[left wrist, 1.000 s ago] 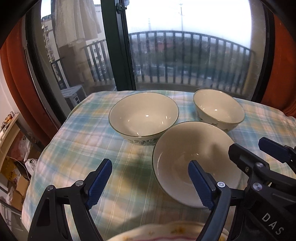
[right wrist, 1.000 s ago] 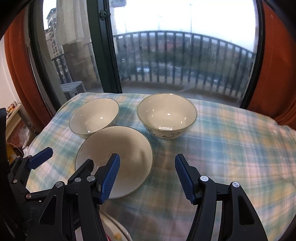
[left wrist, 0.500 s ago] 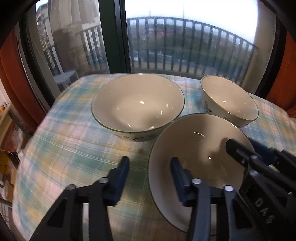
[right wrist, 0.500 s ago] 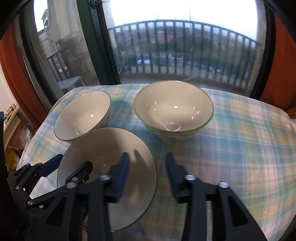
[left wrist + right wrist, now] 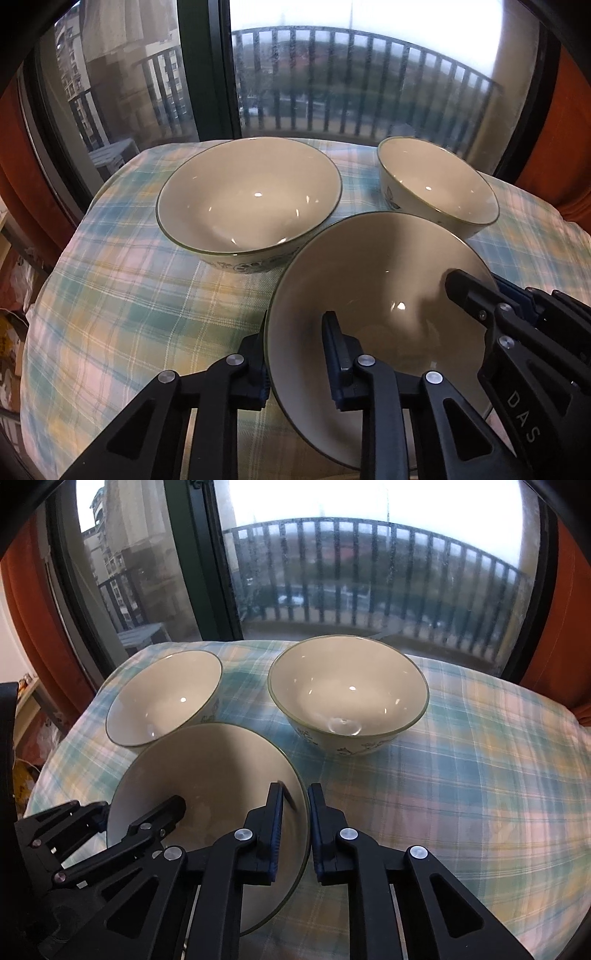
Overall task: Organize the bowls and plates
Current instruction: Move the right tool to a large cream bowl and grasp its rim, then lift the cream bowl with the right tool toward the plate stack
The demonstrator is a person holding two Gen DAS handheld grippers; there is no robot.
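Note:
A shallow cream bowl with a thin green rim lies nearest on the plaid cloth. My left gripper straddles its left rim, one pad outside and one inside; the jaws are closing and press the wall. My right gripper is shut on the opposite rim of the same shallow bowl. Each gripper also shows in the other view: the right gripper and the left gripper. Behind stand a wide bowl and a deeper flowered bowl, both upright and empty.
The table's plaid cloth drops away at the left and far edges. Bare cloth stretches to the right of the bowls. A window with a dark frame and orange curtains stands just beyond the table.
Both grippers came forward and down onto the near shallow bowl. Their jaws went from wide open to closed around its opposite rims.

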